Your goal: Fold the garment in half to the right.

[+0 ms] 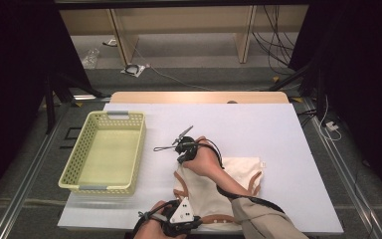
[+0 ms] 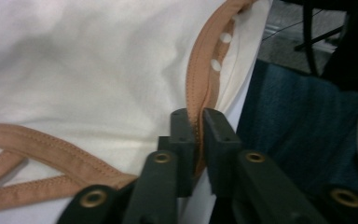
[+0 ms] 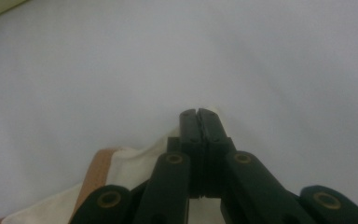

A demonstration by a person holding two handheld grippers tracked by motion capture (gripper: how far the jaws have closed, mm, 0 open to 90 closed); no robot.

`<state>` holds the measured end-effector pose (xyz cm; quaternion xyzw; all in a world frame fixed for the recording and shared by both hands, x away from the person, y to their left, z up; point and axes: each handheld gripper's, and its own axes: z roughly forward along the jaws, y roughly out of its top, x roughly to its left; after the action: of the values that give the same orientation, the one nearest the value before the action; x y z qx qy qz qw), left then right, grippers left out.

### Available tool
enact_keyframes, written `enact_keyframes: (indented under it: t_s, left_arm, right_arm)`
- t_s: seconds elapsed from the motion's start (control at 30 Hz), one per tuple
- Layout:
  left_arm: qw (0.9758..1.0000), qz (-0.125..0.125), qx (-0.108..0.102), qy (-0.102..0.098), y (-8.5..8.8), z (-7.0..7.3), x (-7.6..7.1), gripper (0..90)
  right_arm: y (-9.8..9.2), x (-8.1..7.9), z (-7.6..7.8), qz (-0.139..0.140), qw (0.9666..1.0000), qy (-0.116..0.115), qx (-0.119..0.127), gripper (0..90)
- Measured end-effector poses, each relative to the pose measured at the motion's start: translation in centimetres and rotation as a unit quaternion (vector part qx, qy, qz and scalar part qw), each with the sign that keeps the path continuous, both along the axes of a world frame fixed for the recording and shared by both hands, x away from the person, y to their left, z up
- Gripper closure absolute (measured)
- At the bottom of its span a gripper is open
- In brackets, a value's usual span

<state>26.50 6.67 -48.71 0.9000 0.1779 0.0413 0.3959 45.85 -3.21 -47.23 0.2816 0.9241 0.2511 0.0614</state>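
A cream garment with tan trim lies on the white table near its front edge. My left gripper is at the garment's near edge. In the left gripper view its jaws are shut on the tan trim beside two white snaps. My right gripper is at the garment's far left corner. In the right gripper view its jaws are pressed together, with the cream cloth rising up to their tips. A forearm in a grey sleeve crosses over the garment.
A pale yellow plastic basket stands empty on the table's left side. Bare white table lies beyond and to the right of the garment. Cables and shelf legs lie on the floor behind the table. Blue fabric shows past the table's edge.
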Motion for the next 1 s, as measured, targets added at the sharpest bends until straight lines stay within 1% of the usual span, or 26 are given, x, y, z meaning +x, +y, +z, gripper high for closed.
enact_keyframes:
  t_s: [0.03,0.07,0.13,0.17,0.2,0.23,0.27,0.3,0.33,0.37,0.4,0.43,0.47,0.57,0.63,0.67,0.8,0.83,0.9,0.93,1.0]
  left_arm:
    - [1.0000,0.000,-0.003,0.005,0.1,0.2,0.0,67.1]
    - [0.9999,0.006,-0.008,0.013,0.3,0.4,0.0,57.9]
    - [0.9988,0.028,-0.035,0.020,1.0,1.1,0.4,47.3]
    - [0.9976,0.045,-0.047,0.021,1.5,1.6,0.7,44.4]
    - [0.9969,0.056,-0.052,0.018,1.8,1.9,1.0,43.4]
    - [0.9961,0.070,-0.052,0.013,2.2,2.1,1.3,42.4]
    - [0.9948,0.089,-0.048,0.009,2.7,2.2,1.7,41.8]
    - [0.9924,0.114,-0.045,0.011,3.1,2.1,2.2,41.6]
    - [0.9891,0.140,-0.042,0.016,3.4,2.0,2.6,40.8]
    - [0.9856,0.165,-0.032,0.017,3.7,1.7,3.1,39.3]
    - [0.9819,0.188,-0.018,0.016,4.0,1.4,3.5,39.2]
    - [0.9792,0.203,-0.006,0.013,4.1,1.1,3.9,39.2]
    - [0.9775,0.210,-0.001,0.011,4.2,0.8,4.3,38.8]
    - [0.9748,0.222,-0.002,0.016,3.8,0.6,4.9,36.7]
    - [0.9728,0.231,0.004,0.018,3.6,0.3,5.2,34.8]
    - [0.9723,0.233,0.006,0.020,3.5,0.2,5.3,34.6]
    - [0.9731,0.228,0.006,0.032,2.7,-0.3,5.0,36.4]
    - [0.9727,0.229,0.002,0.037,2.4,-0.4,4.9,35.4]
    - [0.9713,0.234,-0.002,0.042,2.3,-0.4,4.9,31.7]
    - [0.9713,0.234,-0.001,0.040,2.2,-0.4,4.8,31.3]
    - [0.9712,0.234,-0.002,0.044,2.2,-0.4,4.7,30.1]
  right_arm:
    - [0.0,0.0,0.0,0.000,1.0000,0.001,0.001,90.0]
    - [0.0,0.0,0.0,0.000,1.0000,0.001,0.002,90.0]
    - [0.0,-0.1,0.0,-0.002,1.0000,0.002,0.005,90.0]
    - [0.0,0.0,-0.1,-0.002,1.0000,0.003,0.006,90.0]
    - [0.0,0.0,-0.1,-0.002,1.0000,0.003,0.006,90.0]
    - [0.0,0.0,0.0,-0.003,1.0000,0.003,0.006,90.0]
    - [0.0,0.0,0.0,-0.003,1.0000,0.004,0.006,90.0]
    - [0.0,0.0,0.0,-0.003,1.0000,0.005,0.006,90.0]
    - [0.0,0.0,0.0,-0.003,1.0000,0.004,0.006,90.0]
    - [0.0,0.0,0.0,-0.003,1.0000,0.005,0.006,90.0]
    - [0.0,0.0,0.0,-0.003,1.0000,0.004,0.005,90.0]
    - [0.0,0.0,0.0,-0.004,1.0000,0.004,0.005,90.0]
    - [0.0,0.0,0.0,-0.004,1.0000,0.005,0.005,90.0]
    - [0.0,0.0,0.0,-0.004,1.0000,0.004,0.004,90.0]
    - [0.0,0.0,0.0,-0.004,1.0000,0.004,0.004,90.0]
    - [0.0,0.0,0.0,-0.004,1.0000,0.004,0.005,90.0]
    - [0.0,0.0,0.0,-0.005,1.0000,0.005,0.003,90.0]
    - [0.1,0.0,0.0,-0.005,1.0000,0.005,0.003,90.0]
    - [0.1,0.0,0.0,-0.005,1.0000,0.004,0.002,90.0]
    - [0.1,0.0,0.0,-0.004,1.0000,0.003,0.001,90.0]
    - [0.0,0.0,0.0,-0.004,1.0000,0.004,0.004,90.0]
